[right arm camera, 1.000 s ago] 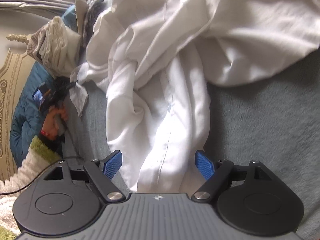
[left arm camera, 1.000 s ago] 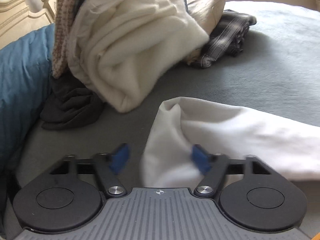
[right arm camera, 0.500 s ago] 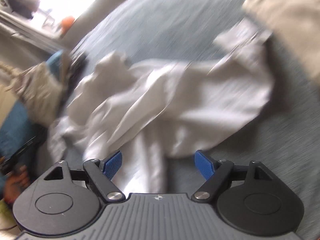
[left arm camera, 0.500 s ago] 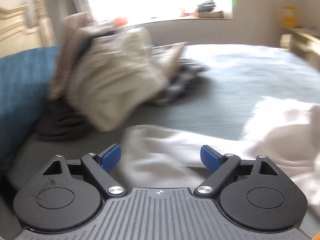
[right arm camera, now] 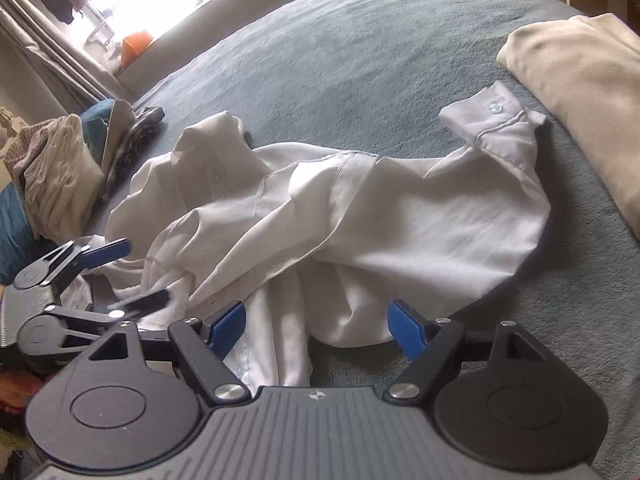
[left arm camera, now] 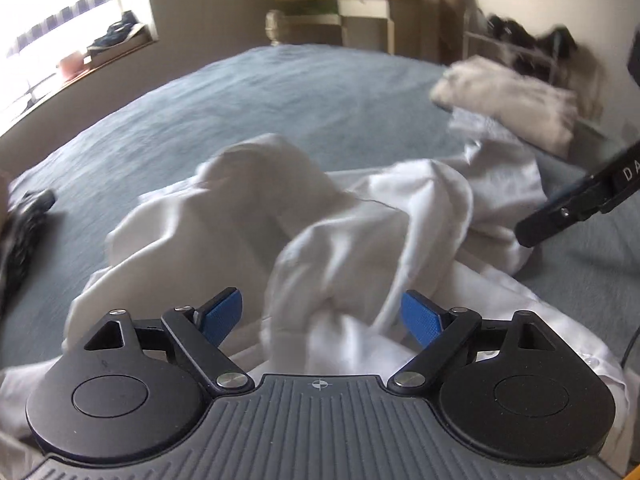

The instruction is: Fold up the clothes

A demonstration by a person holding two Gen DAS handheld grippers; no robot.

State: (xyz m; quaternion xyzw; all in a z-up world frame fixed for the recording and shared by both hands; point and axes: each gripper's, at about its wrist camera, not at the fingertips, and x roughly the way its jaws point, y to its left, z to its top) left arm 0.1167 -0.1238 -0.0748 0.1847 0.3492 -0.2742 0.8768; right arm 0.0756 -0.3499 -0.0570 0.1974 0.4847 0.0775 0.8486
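A crumpled white button-up shirt [right arm camera: 360, 216] lies on the grey bedcover [right arm camera: 360, 40], its cuff [right arm camera: 492, 120] stretched toward the far right. My right gripper [right arm camera: 316, 326] hovers over the shirt's near edge; its jaws are closing with a fold of fabric between them, and the blue pads are not pressing on it. My left gripper [left arm camera: 320, 316] is open over a bunched ridge of the shirt [left arm camera: 320, 220], which rises between its pads untouched. The right wrist view shows the left gripper [right arm camera: 140, 274] at the shirt's left edge. One black finger [left arm camera: 560, 212] of the right gripper shows in the left wrist view.
A folded beige garment [right arm camera: 580, 52] lies at the bed's right side. A pile of clothes [right arm camera: 60, 168] leans on a blue pillow [right arm camera: 12, 220] at the left, with a dark plaid piece [right arm camera: 136, 132] beside it. A desk [left arm camera: 360, 12] stands beyond the bed.
The left gripper swung away from the clothes pile to over the white shirt, and its jaws widened. The right gripper's view tilted up to take in the whole shirt, and its jaws narrowed slightly.
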